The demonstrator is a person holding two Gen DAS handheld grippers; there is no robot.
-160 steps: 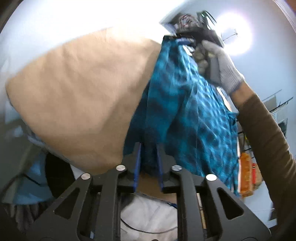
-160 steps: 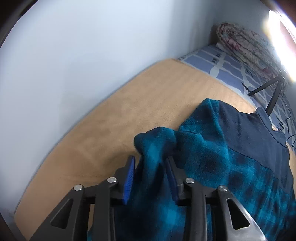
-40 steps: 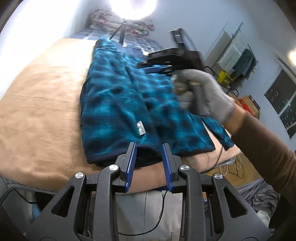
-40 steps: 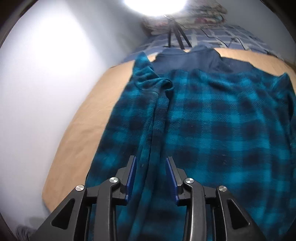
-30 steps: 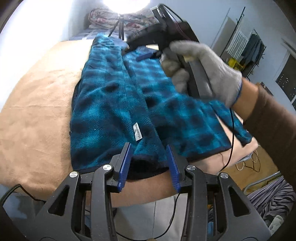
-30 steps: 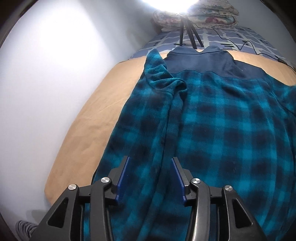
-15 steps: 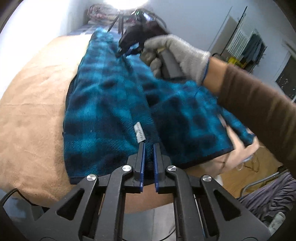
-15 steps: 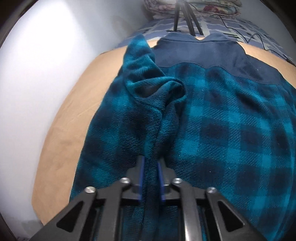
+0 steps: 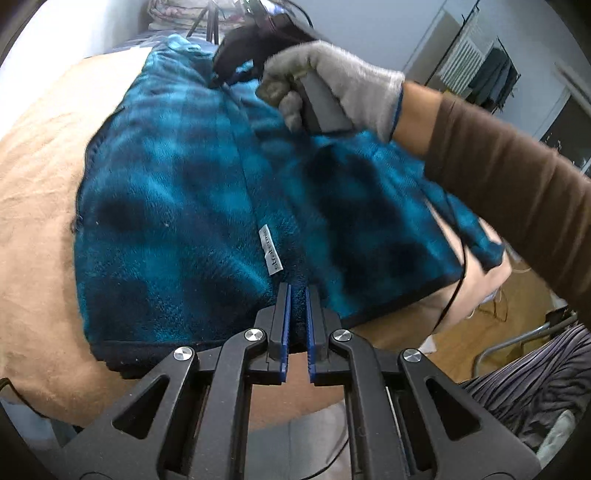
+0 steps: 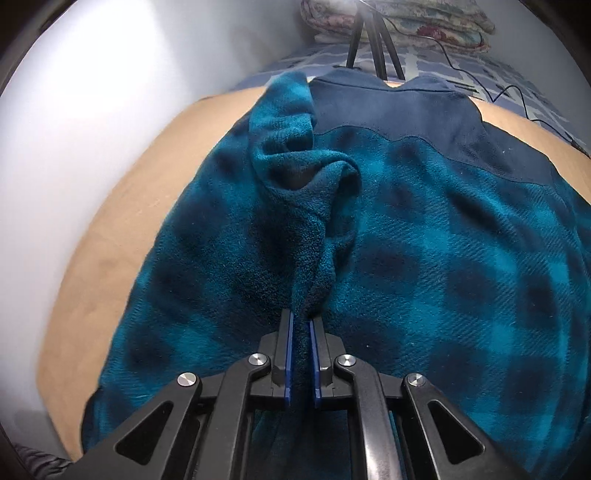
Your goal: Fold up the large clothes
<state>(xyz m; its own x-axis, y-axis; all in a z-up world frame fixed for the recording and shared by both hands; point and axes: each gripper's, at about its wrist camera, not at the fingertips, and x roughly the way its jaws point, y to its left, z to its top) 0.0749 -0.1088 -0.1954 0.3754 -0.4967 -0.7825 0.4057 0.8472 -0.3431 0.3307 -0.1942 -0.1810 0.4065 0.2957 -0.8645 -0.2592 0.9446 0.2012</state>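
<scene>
Left gripper (image 9: 298,295) clamped on fleece (image 9: 177,206) hem at bed (image 9: 33,155) near edge, right gripper (image 10: 301,325) pinching same fold farther up, garment's long axis stretching away toward pillows (image 10: 402,18).

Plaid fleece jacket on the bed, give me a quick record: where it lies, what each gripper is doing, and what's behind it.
garment: teal plaid fleece jacket, lying spread on tan bed cover
left gripper: shut on jacket's fold near the hem, beside white label
right gripper: shut on a raised ridge of fleece
background: tripod, folded floral quilt
</scene>
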